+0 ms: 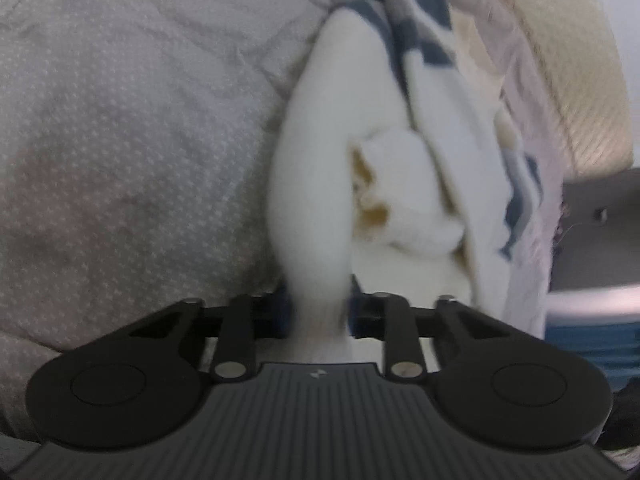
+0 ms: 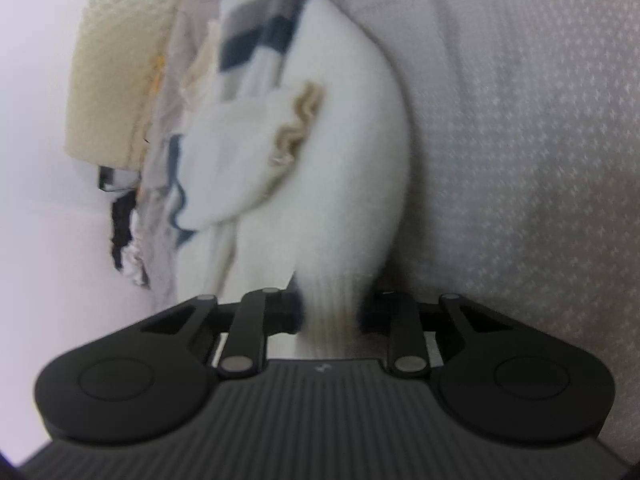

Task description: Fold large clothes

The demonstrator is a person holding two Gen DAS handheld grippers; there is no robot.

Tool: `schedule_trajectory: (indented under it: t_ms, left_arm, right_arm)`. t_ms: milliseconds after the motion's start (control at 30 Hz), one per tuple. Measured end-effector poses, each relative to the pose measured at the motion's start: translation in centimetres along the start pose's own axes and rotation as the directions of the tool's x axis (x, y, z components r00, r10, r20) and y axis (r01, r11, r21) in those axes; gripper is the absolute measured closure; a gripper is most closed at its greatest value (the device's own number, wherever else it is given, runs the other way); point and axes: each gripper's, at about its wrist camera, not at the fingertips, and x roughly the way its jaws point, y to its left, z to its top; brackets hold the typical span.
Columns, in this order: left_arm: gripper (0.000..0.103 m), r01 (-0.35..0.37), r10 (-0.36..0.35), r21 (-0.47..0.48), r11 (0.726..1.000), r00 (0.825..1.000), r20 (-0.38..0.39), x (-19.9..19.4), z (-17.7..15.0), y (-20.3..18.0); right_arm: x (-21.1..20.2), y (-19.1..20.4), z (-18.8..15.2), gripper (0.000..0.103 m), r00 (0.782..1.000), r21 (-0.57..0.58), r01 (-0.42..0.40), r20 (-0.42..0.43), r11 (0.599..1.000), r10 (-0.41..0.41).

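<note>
Both tongs are clamping the same white garment. Left tongs (image 1: 320, 312) are pinching a bunched white fold, fingers pressed in on both sides of it. Right tongs (image 2: 332, 312) are gripping a ribbed white edge, probably a cuff or hem, the same way.

From each grip the sweater (image 1: 316, 152) is running away from the camera as a thick rounded roll of white knit. It is lying bunched on the bed, not flat. Dark blue and grey stripes are showing at its far end and along one side. A small tan ruffled trim is poking out of the folds mid-way up in the right wrist view; tan patches are showing in the same area in the left wrist view.

Under it, the bedsheet (image 1: 120, 140) is spreading out pale grey with a small dotted print, wrinkled. A cream textured cushion (image 1: 568, 64) is sitting beyond the sweater at the bed's edge. Both views are motion-blurred, so finer detail is not readable.
</note>
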Motion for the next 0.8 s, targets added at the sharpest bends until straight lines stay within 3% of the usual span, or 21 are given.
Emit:
schedule_trajectory:
  t_ms: [133, 333, 500, 667, 800]
  left_arm:
    - [0.086, 0.058, -0.058, 0.001, 0.998, 0.997, 0.047, -1.9, 0.5, -0.8]
    - [0.088, 0.116, -0.129, 0.100, 0.988, 0.982, 0.138, -6.1, 1.3, -2.9]
    - [0.089, 0.175, -0.224, 0.238, 0.955, 0.954, 0.201, -9.5, 0.9, -4.5]
    - [0.090, 0.272, -0.328, 0.249, 0.929, 0.919, 0.219, -13.7, 0.2, -3.6]
    - [0.090, 0.313, -0.385, 0.293, 0.904, 0.893, 0.235, -17.9, -2.2, -2.9]
  right_arm:
    - [-1.0, 0.7, 0.3, 0.086, 0.997, 0.002, -0.080, 0.022, 0.997, 0.080]
    - [-3.7, 3.3, 1.1, 0.089, 0.971, -0.075, -0.227, 0.057, 0.971, 0.232]
    - [-5.3, 4.5, 1.7, 0.089, 0.933, -0.061, -0.346, 0.083, 0.936, 0.350]
    - [-8.2, 6.3, 2.0, 0.089, 0.896, -0.105, -0.427, 0.085, 0.898, 0.436]
    - [-11.4, 8.0, 0.8, 0.090, 0.887, -0.175, -0.438, 0.073, 0.882, 0.455]
